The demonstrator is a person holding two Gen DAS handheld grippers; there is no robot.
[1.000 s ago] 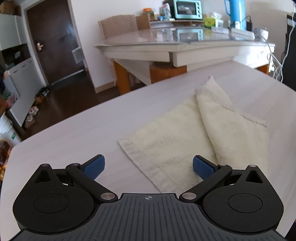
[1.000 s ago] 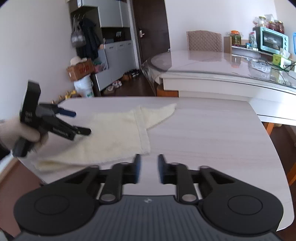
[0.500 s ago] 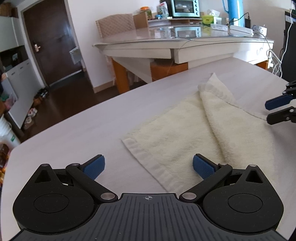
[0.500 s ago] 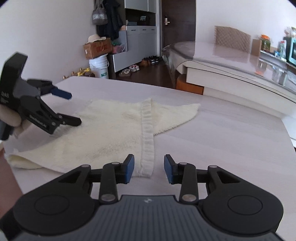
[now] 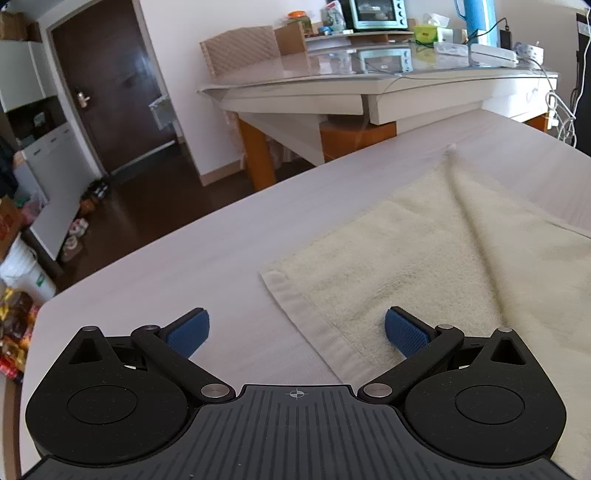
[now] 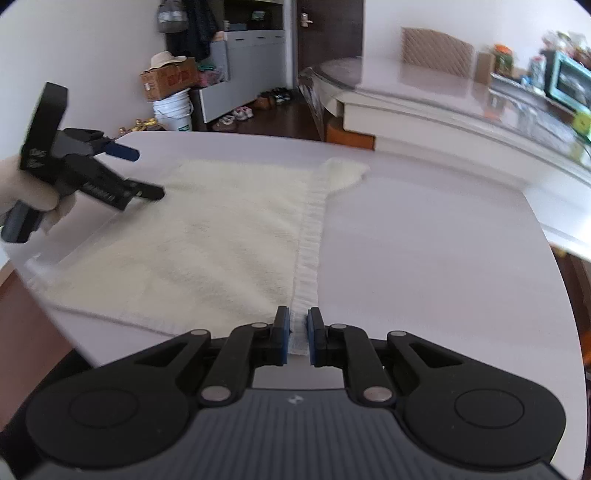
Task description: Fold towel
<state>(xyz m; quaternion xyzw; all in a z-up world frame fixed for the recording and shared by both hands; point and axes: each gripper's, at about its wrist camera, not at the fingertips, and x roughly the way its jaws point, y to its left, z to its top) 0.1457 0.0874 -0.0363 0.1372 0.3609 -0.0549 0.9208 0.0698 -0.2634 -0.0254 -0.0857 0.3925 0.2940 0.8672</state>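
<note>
A cream towel (image 5: 424, 258) lies partly folded on the pale wooden table (image 5: 184, 266), with one flap laid over its right half. My left gripper (image 5: 295, 325) hovers open over the towel's near left hem. Its right finger is above the cloth and its left finger above bare table. From the right wrist view the towel (image 6: 221, 229) spreads to the left, and a hand holds the left gripper (image 6: 146, 172) open at its far side. My right gripper (image 6: 297, 325) is closing, and its blue pads pinch the towel's ribbed hem at the near corner.
The table (image 6: 424, 240) ends in a rounded edge near both grippers. Beyond it stands a glass-topped table (image 5: 369, 77) with a toaster oven (image 5: 376, 14) and a chair. A white bucket (image 6: 173, 110), a cardboard box and shoes sit on the dark floor.
My right gripper came down onto the towel's near corner and its jaws narrowed onto the hem. It has left the left wrist view. The left gripper stays open and almost still.
</note>
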